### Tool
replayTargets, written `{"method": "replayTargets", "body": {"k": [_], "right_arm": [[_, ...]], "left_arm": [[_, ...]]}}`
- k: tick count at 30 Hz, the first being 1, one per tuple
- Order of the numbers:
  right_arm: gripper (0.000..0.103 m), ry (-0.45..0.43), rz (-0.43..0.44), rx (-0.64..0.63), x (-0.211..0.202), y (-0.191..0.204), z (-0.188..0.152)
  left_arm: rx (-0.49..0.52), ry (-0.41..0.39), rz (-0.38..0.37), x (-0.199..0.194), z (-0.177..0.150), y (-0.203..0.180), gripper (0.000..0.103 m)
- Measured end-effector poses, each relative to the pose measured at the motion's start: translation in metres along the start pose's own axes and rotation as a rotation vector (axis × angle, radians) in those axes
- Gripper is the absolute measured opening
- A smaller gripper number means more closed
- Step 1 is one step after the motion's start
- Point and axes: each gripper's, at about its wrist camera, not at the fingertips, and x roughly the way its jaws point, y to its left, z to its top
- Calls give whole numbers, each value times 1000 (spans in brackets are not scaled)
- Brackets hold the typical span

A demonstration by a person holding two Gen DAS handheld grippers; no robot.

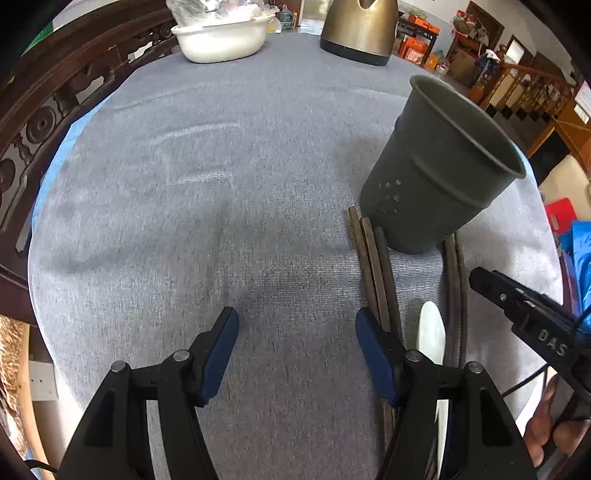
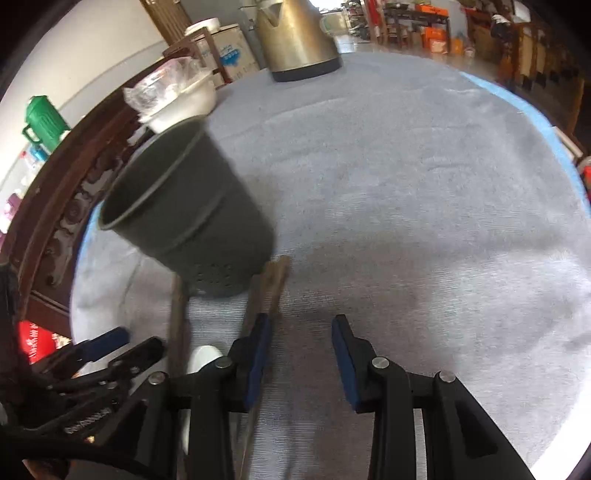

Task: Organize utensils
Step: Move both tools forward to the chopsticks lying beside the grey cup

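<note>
A dark green utensil holder (image 1: 439, 166) with drain holes stands on the grey tablecloth (image 1: 221, 184), empty as far as I can see; it also shows in the right wrist view (image 2: 192, 218). Several dark brown chopsticks (image 1: 376, 266) and a white spoon (image 1: 430, 332) lie on the cloth just in front of the holder. My left gripper (image 1: 297, 328) is open and empty, its right finger beside the chopsticks. My right gripper (image 2: 301, 339) is open and empty, its left finger over the chopsticks (image 2: 271, 280). The spoon (image 2: 203, 360) is partly hidden there.
A brass-coloured kettle (image 1: 360, 29) and a white bowl (image 1: 221, 37) with plastic wrap stand at the table's far side. A carved dark wooden chair back (image 1: 55, 103) runs along the left edge. The right gripper body (image 1: 532, 314) enters the left view at the right.
</note>
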Motion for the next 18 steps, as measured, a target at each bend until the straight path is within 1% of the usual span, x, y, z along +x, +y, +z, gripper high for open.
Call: {"method": "replayTargets", "body": {"k": [2,5,8,11,15,18], "right_arm": [[37,2,28,33,-3,-9,0],[38,-6,55,36,-7,-6,-1],[38,-7,63,13,-8,1,-1],[38,2,69,4,-5,5,-5],[37,6,62,-1,-3,7,-6],[37,2,29,-8,-4,7,-3]], "left_arm": [[-2,-21,-5,-7,-1,1,67],[14,-32,-14,-10,3,-4,67],[16,-20,-4,-6,3,-7,67],[-4,-3,-25,-2,1,-7,67],[7,-10,-15,0,-3,-6,67],[9,-11,-2,-2,-4,-3,67]]}}
